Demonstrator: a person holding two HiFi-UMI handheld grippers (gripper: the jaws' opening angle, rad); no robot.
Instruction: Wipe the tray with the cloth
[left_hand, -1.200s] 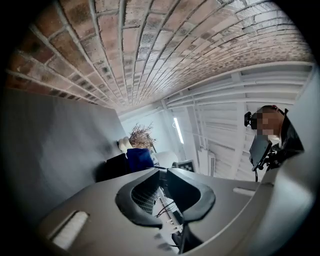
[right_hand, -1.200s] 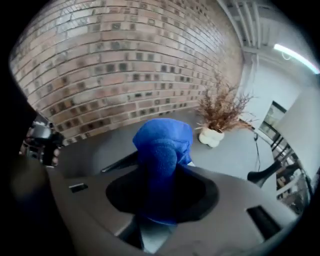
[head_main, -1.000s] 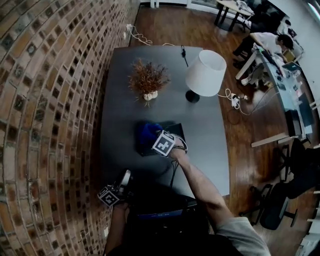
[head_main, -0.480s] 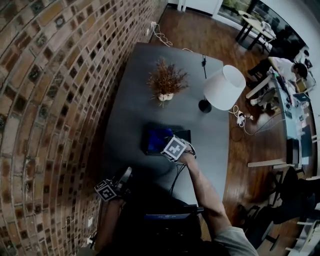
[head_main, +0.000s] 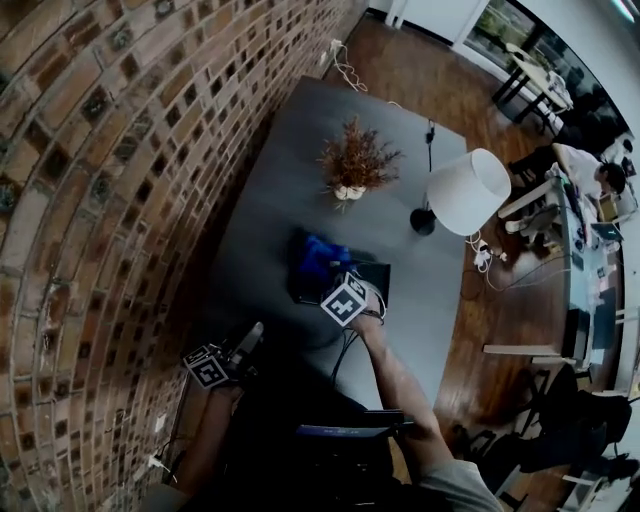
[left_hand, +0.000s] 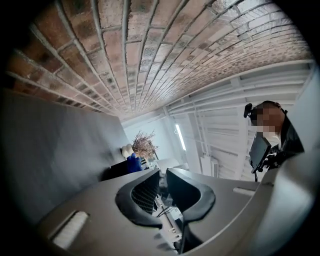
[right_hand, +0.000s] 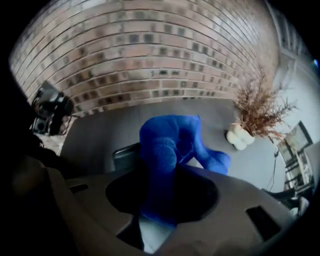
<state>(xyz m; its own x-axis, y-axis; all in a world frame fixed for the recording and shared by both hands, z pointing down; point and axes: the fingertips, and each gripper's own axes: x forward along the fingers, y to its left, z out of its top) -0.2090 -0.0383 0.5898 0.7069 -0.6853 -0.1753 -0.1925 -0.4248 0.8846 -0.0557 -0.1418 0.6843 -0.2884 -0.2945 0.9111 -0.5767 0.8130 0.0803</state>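
We count two claws. The right claw (head_main: 334, 285) points steeply down at the middle of the grey tabletop (head_main: 285, 190), and its jaws are clamped on the one blue cloth (head_main: 318, 255). In the right gripper view the cloth (right_hand: 167, 142) runs up out of the claw (right_hand: 161, 192) in a bunch. The rest of it is heaped beyond, over the one dark tray (right_hand: 124, 152). From the head view the cloth covers the tray's end nearer the brick wall (head_main: 100, 150), and the tray's other end (head_main: 376, 275) shows bare beside the claw. We cannot tell how much of the cloth presses on the tray.

The left claw (head_main: 248, 340) sits by the tabletop's near corner on the wall side, well apart from the tray. It points roughly level along the tabletop. In its own view the jaws (left_hand: 161, 175) are drawn together with only a slit between them, and they hold nothing.

Farther along the tabletop we count one dried plant (head_main: 357, 160) in a white pot and one white lamp (head_main: 468, 190). They stand apart from each other and from the tray.
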